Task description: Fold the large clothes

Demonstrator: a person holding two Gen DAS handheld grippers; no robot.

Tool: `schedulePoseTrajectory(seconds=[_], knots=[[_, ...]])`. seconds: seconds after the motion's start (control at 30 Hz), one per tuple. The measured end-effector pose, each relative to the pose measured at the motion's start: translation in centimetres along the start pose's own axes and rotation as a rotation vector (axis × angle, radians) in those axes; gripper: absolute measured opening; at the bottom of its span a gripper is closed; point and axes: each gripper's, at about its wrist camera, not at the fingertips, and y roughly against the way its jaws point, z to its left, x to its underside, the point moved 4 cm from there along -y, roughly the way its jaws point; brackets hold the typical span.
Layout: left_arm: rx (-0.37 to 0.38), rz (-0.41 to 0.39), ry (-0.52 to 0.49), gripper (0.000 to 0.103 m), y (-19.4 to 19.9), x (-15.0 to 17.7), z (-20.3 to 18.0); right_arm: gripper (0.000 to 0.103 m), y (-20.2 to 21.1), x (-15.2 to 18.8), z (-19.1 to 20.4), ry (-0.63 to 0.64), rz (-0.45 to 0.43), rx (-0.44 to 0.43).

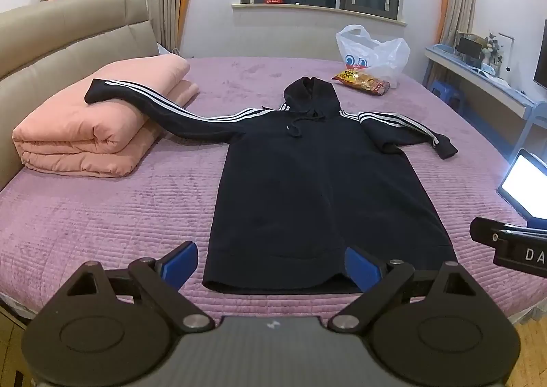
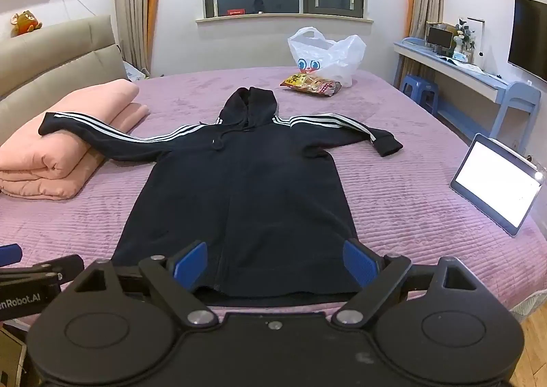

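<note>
A black hoodie (image 1: 318,182) with white sleeve stripes lies flat and face up on the purple bed (image 1: 102,209), hood toward the window; it also shows in the right wrist view (image 2: 246,189). Its left sleeve (image 1: 143,103) rests over a folded pink quilt (image 1: 78,134). Its right sleeve (image 1: 407,134) is bent on the bed. My left gripper (image 1: 271,267) is open and empty above the near hem. My right gripper (image 2: 275,264) is open and empty above the hem too. Part of the right gripper (image 1: 512,247) shows at the right of the left wrist view.
A lit tablet (image 2: 495,182) stands on the bed's right edge. A white plastic bag (image 2: 324,55) and a snack packet (image 2: 311,84) lie at the far side. The headboard (image 1: 61,35) is on the left, a blue desk (image 2: 471,76) and stool (image 2: 418,90) on the right.
</note>
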Motion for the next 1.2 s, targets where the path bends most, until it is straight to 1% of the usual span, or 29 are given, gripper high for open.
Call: schedulePoseTrajectory(seconds=[0.2,0.23,0.33,0.5,0.73,0.87,1.07,1.13,1.2], knots=[[0.006,0.013,0.017,0.095,-0.4,0.4,0.4,0.102,0.4,0.5,0.7,0.007,0.001,-0.009],[0.009,0.017,0.022,0.095,-0.4,0.3,0.5,0.102,0.3,0.1,0.3,0.008,-0.002,-0.011],[0.019,0.023,0.036,0.094,-0.6,0.5,0.7,0.102,0.5,0.4,0.4,0.003,-0.006,-0.015],[0.023,0.022,0.041,0.094,-0.4,0.9,0.8,0.102,0.7,0.7,0.8,0.0,-0.001,-0.015],[0.012,-0.033,0.007,0.093,1.1,0.8,0.3,0.102,1.1,0.4,0.9,0.018,-0.005,-0.014],[0.026,-0.028,0.013,0.093,1.3,1.0,0.4,0.102,1.7,0.7,1.2,0.01,-0.033,-0.02],[0.033,-0.031,0.015,0.093,1.7,0.9,0.8,0.102,2.2,0.8,1.6,0.03,-0.033,-0.008],[0.034,-0.036,0.015,0.093,1.9,0.9,0.9,0.102,2.4,0.9,1.6,0.031,-0.02,-0.01],[0.034,-0.038,0.016,0.093,2.0,0.9,1.0,0.102,2.7,0.8,1.7,0.037,-0.05,-0.009]])
